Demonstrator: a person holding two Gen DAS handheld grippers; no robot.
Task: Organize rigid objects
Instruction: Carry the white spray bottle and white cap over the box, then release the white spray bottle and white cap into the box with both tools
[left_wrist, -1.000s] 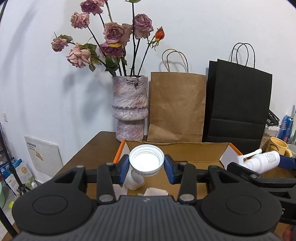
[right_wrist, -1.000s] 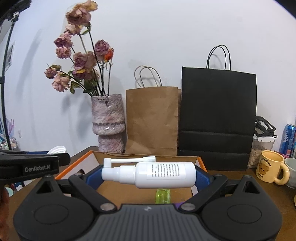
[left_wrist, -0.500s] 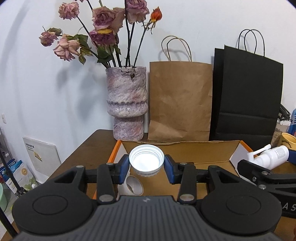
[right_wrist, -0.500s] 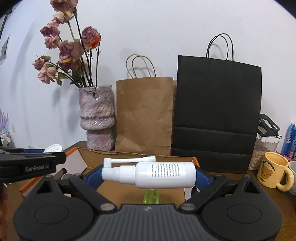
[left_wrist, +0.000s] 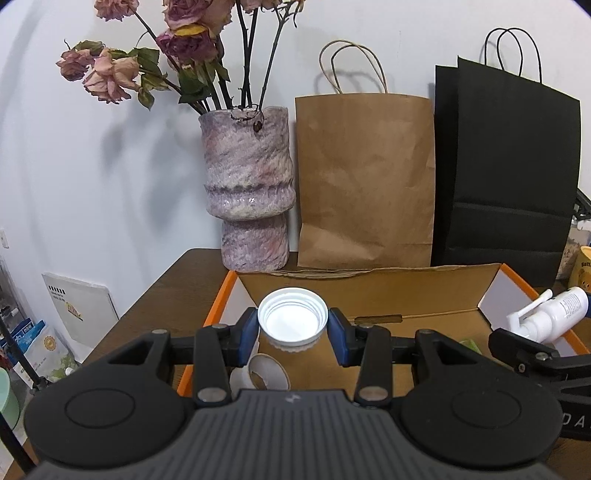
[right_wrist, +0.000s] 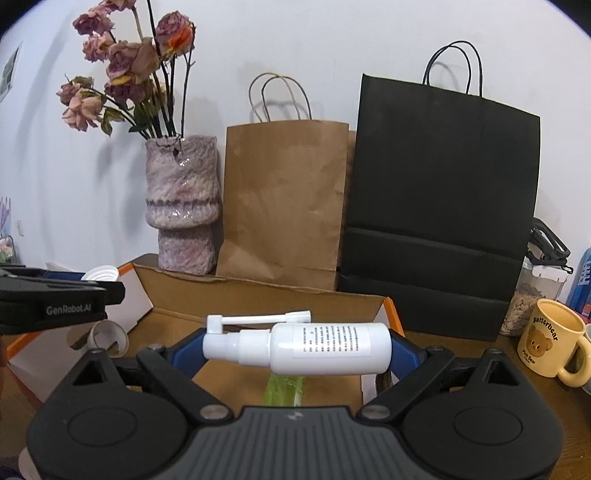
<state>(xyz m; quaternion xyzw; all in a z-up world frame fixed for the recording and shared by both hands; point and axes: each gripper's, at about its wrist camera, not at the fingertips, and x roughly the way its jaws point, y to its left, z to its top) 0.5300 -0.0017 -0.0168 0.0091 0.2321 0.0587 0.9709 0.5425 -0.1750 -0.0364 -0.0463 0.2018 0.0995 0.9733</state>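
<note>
My left gripper (left_wrist: 292, 329) is shut on a white screw cap (left_wrist: 292, 318), open side up, held above the left part of an open cardboard box (left_wrist: 369, 291) with orange edges. My right gripper (right_wrist: 295, 347) is shut on a white spray bottle (right_wrist: 314, 349) lying sideways, nozzle to the left, above the box (right_wrist: 258, 295). The bottle also shows at the right of the left wrist view (left_wrist: 550, 314). The left gripper and cap show at the left of the right wrist view (right_wrist: 99, 274).
In the box lie a cardboard tube roll (left_wrist: 267, 374) and a green item (right_wrist: 284, 389). Behind the box stand a vase of dried roses (left_wrist: 247, 192), a brown paper bag (left_wrist: 364, 181) and a black bag (right_wrist: 439, 206). A yellow mug (right_wrist: 552, 338) stands at right.
Both grippers moved forward and lower toward the box, still holding the cap and the bottle. The vase and bags look closer.
</note>
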